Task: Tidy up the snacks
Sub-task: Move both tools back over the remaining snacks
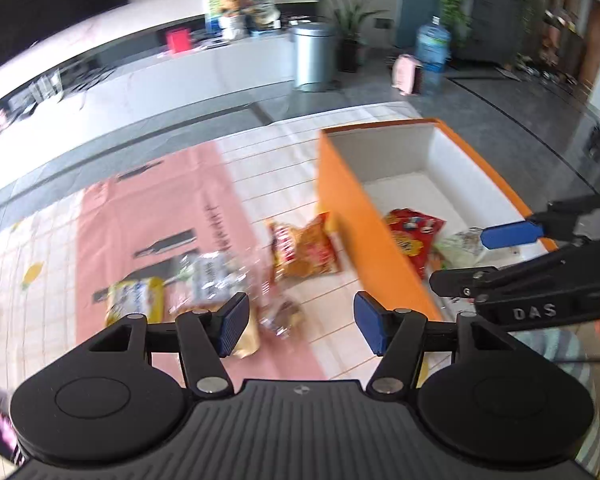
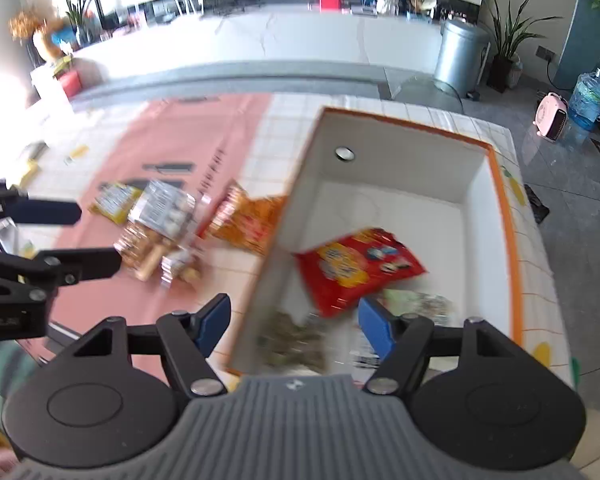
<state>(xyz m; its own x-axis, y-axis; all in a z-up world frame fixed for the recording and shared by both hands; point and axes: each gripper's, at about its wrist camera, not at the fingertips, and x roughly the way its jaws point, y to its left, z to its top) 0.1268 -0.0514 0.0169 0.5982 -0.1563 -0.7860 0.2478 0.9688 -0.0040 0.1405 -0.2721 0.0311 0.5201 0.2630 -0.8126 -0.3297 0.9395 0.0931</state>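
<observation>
Our right gripper (image 2: 294, 322) hangs above the orange-walled, white-lined box (image 2: 514, 240), fingers parted and empty over the glossy red snack bag (image 2: 360, 266) inside. Our left gripper (image 1: 300, 326) is wide and empty too — the crinkly orange chip bag (image 1: 304, 250) lies left of the box. We should descend squarely and pinch its middle.

Both cameras sit just behind their own fingers and tilt steeply down at the table from above. The left wrist view hovers over the loose snack packets (image 1: 204, 292), with the orange box (image 1: 356, 216) at two o'clock. The right wrist view hangs over the box (image 2: 508, 216), packets (image 2: 160, 224) at ten o'clock. They share the box, the packets, the tablecloth (image 1: 148, 208) and the far counter (image 2: 300, 40).
</observation>
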